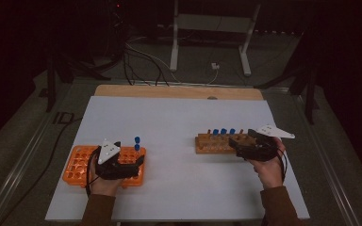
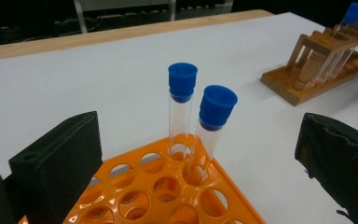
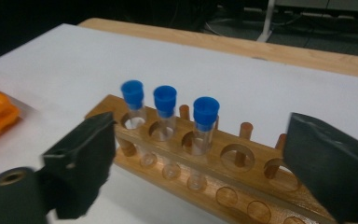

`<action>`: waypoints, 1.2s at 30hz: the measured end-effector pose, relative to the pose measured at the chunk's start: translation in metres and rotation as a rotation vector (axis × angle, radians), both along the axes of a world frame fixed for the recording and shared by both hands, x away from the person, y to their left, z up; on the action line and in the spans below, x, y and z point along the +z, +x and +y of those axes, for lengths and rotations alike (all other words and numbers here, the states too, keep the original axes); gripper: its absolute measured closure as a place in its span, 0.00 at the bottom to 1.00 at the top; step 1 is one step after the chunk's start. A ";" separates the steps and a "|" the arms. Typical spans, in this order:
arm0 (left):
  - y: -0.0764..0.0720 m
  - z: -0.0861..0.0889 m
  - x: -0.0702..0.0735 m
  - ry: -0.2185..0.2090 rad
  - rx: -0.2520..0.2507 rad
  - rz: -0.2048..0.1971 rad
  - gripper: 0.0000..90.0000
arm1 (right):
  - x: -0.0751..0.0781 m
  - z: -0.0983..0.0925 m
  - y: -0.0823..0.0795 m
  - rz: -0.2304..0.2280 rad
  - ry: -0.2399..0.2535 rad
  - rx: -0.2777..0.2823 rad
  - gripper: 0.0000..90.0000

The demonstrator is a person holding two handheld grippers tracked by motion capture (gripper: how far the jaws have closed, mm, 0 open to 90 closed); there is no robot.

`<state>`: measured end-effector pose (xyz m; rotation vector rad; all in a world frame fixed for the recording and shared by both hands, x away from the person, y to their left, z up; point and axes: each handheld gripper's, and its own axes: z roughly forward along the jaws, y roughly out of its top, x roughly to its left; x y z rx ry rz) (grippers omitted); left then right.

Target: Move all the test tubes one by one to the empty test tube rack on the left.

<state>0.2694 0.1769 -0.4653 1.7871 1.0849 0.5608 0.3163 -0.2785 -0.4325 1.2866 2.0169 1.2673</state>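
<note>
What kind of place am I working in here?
Probably a lab-style test bench: capped test tubes stand in an orange rack and a wooden rack on a white table, with loose cables on the floor behind.

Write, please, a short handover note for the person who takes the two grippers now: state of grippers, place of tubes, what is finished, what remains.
Left gripper: open, empty, jaws on either side of the corner of the orange rack where the two blue-capped tubes stand.
Right gripper: open, empty, aimed at the wooden rack, jaws wide of the tubes.
Wooden rack: three blue-capped tubes stand in its holes, and two larger holes beside them are free.
Done, as it seems: two tubes stand in the orange rack.
Left, probably: move the three remaining tubes across, one at a time. Nothing is gripped at present.
</note>
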 end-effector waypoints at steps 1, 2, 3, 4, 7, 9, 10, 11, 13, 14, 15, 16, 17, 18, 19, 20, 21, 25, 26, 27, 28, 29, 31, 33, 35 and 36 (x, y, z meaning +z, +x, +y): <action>0.000 0.000 -0.001 -0.007 -0.001 0.003 0.01 | -0.001 0.000 0.002 0.004 -0.006 0.000 0.15; 0.000 -0.001 -0.001 -0.006 -0.002 0.004 0.01 | -0.003 0.000 0.005 0.010 -0.009 0.004 0.18; 0.000 -0.002 -0.001 -0.004 -0.005 0.007 0.01 | -0.005 0.001 0.007 0.025 -0.013 0.007 0.23; 0.000 -0.002 -0.002 -0.006 -0.005 0.008 0.01 | -0.007 0.002 0.009 0.034 -0.026 0.005 0.30; 0.000 -0.003 -0.002 -0.011 -0.013 0.010 0.02 | -0.013 0.004 0.016 0.044 -0.034 -0.001 0.47; 0.000 -0.003 -0.003 -0.015 -0.014 0.012 0.02 | -0.017 0.005 0.019 0.044 -0.041 -0.007 0.55; 0.000 -0.002 -0.003 -0.015 -0.013 0.013 0.02 | -0.019 0.006 0.021 0.046 -0.042 -0.007 0.57; 0.001 -0.002 -0.003 -0.015 -0.013 0.014 0.02 | -0.021 0.008 0.023 0.049 -0.050 -0.009 0.60; 0.001 -0.002 -0.003 -0.014 -0.014 0.015 0.02 | -0.023 0.011 0.026 0.044 -0.070 -0.007 0.63; 0.001 -0.002 -0.003 -0.014 -0.014 0.016 0.02 | -0.024 0.012 0.027 0.040 -0.081 -0.009 0.66; 0.001 -0.003 -0.004 -0.015 -0.014 0.015 0.02 | -0.024 0.014 0.028 0.031 -0.088 -0.005 0.70; 0.001 -0.003 -0.004 -0.015 -0.016 0.017 0.02 | -0.025 0.015 0.028 0.023 -0.099 -0.003 0.71; 0.001 -0.003 -0.004 -0.014 -0.018 0.018 0.02 | -0.025 0.016 0.029 0.017 -0.108 -0.002 0.74; 0.001 -0.004 -0.004 -0.016 -0.019 0.019 0.02 | -0.025 0.017 0.029 0.010 -0.117 0.001 0.76; 0.001 -0.004 -0.004 -0.014 -0.020 0.019 0.02 | -0.025 0.018 0.029 0.008 -0.120 0.004 0.78; 0.001 -0.004 -0.004 -0.014 -0.021 0.021 0.02 | -0.025 0.019 0.029 0.007 -0.119 0.009 0.78; 0.001 -0.004 -0.004 -0.015 -0.020 0.022 0.02 | -0.025 0.019 0.028 0.004 -0.125 0.010 0.80; 0.001 -0.004 -0.005 -0.018 -0.019 0.024 0.02 | -0.026 0.020 0.026 0.002 -0.121 0.015 0.83; 0.001 -0.004 -0.005 -0.019 -0.018 0.024 0.02 | -0.026 0.021 0.026 0.005 -0.115 0.021 0.84; 0.001 -0.004 -0.004 -0.021 -0.018 0.024 0.02 | -0.026 0.021 0.025 0.003 -0.118 0.020 0.84; 0.000 -0.004 -0.004 -0.021 -0.018 0.025 0.02 | -0.027 0.022 0.025 0.002 -0.118 0.019 0.84; 0.000 -0.004 -0.004 -0.019 -0.018 0.025 0.02 | -0.027 0.022 0.024 0.002 -0.116 0.018 0.84; 0.001 -0.004 -0.005 -0.017 -0.021 0.026 0.02 | -0.027 0.021 0.024 0.003 -0.114 0.017 0.85; 0.000 -0.005 -0.005 -0.017 -0.023 0.026 0.02 | -0.027 0.022 0.025 0.007 -0.110 0.013 0.85; 0.000 -0.005 -0.005 -0.016 -0.025 0.026 0.02 | -0.026 0.022 0.025 0.011 -0.112 0.010 0.85; 0.000 -0.005 -0.005 -0.015 -0.025 0.026 0.02 | -0.026 0.022 0.025 0.010 -0.115 0.006 0.85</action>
